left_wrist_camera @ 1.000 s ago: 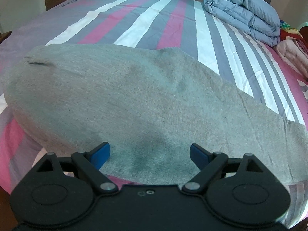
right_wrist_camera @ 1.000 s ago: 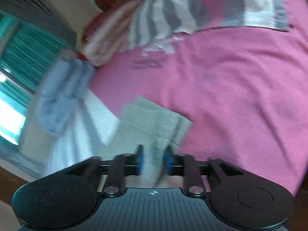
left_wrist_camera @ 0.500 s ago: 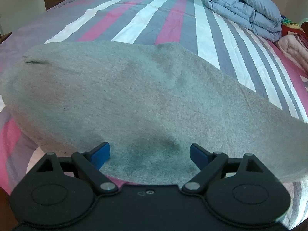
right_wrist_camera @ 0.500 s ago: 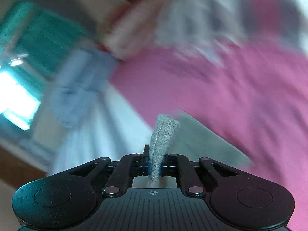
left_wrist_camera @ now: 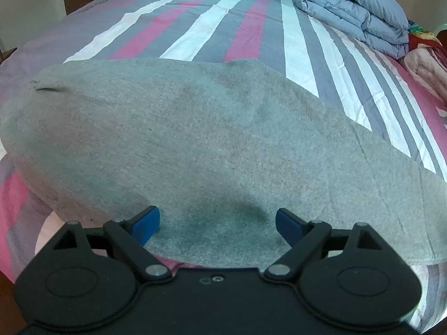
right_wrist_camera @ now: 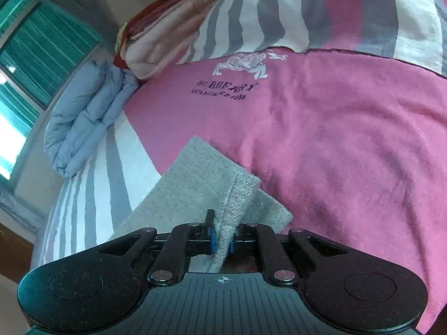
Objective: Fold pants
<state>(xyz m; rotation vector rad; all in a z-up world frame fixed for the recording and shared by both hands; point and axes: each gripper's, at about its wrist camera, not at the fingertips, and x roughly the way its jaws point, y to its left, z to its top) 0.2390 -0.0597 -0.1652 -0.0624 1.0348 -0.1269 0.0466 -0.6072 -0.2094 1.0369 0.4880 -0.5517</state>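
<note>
Pinching a raised hem corner of the grey knitted cotton pants (right_wrist_camera: 223, 195), the right gripper (right_wrist_camera: 221, 241) has its jaws clamped on the cloth, and the pinched fold stands up from the bed while the rest of that leg end lies flat just beyond it. The left gripper (left_wrist_camera: 217, 222) hovers low over the near edge of the same pants (left_wrist_camera: 195, 139), its blue jaws wide apart and holding nothing.

From where I stand, the pants lie spread in one smooth layer across the striped pink, grey and white bedsheet (left_wrist_camera: 237, 28), and the two legs seem already laid one upon the other, though I cannot tell for certain. I would judge the lengthwise fold done and the crosswise folds, carrying the hem over towards the waist, only beginning.

Just beyond the pants' hem lies a pink cloth with a printed emblem (right_wrist_camera: 349, 139). Farther off from the pants rests a rolled pale blue quilt (left_wrist_camera: 354, 8).
</note>
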